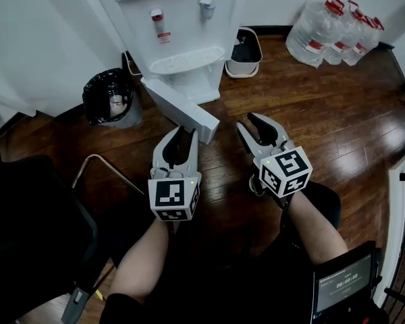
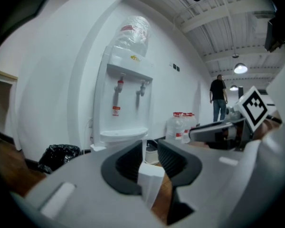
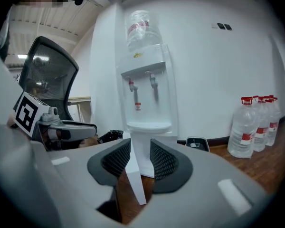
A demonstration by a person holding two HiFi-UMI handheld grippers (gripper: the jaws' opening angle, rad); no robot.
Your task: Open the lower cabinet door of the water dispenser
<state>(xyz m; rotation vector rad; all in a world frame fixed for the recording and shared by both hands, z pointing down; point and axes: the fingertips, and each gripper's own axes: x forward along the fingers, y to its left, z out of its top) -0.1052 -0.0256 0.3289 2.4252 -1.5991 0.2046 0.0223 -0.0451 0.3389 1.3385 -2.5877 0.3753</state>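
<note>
2 grey two-jaw grippers, L gripper [image 1: 182, 135] & R gripper [image 1: 248, 121], sit short of white flat lower cabinet door [image 1: 182, 110] – opening looks done.
Door stands swung wide off white plastic water dispenser [image 1: 182, 19]. Both jaw pairs spread, nothing pinched; door edge just ahead of L gripper. Next, prob.: stay clear, no more pull needed.

White on the tall plastic water dispenser [image 1: 182, 39] at twelve o'clock and on its flat lower cabinet door [image 1: 189, 113]; red on one small tap [image 1: 156, 14], grey on the other tap [image 1: 206, 5]. Glossy black on the crumpled bin bag [image 1: 110, 96] at ten o'clock. Clear, with red caps and labels, on the big plastic water bottles [image 1: 334, 29] at two o'clock. Dark reddish-brown planks across the wooden floor [image 1: 324, 127]. Pale grey with black ribbed pads [image 3: 115, 161] on the left gripper [image 1: 182, 132] and right gripper [image 1: 247, 121]; black squares on white on each marker cube [image 1: 174, 198].
</note>
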